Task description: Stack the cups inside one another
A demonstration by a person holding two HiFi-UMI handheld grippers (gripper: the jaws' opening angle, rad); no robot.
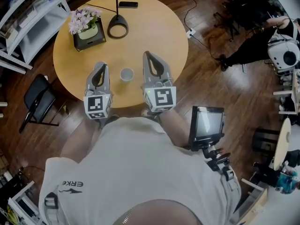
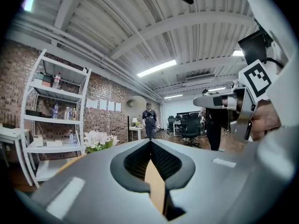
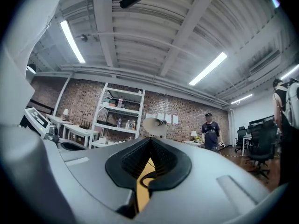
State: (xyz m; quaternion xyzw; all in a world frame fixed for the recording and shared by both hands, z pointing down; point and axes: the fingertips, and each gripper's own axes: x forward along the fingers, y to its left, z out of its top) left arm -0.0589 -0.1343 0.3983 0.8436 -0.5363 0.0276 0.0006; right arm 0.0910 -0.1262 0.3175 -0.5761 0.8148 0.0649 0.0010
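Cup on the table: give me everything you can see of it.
The cup is small, white and round. It stands upright, mouth up, on the round wooden table near the person's edge, between the left gripper and the right gripper, touched by neither. Whether others are nested inside cannot be told.

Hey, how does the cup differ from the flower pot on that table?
The cup is small and white, straight on the table near its front edge; the flower pot is bigger, holds pale pink flowers and sits on a dark tray at the far left. Both stand upright.
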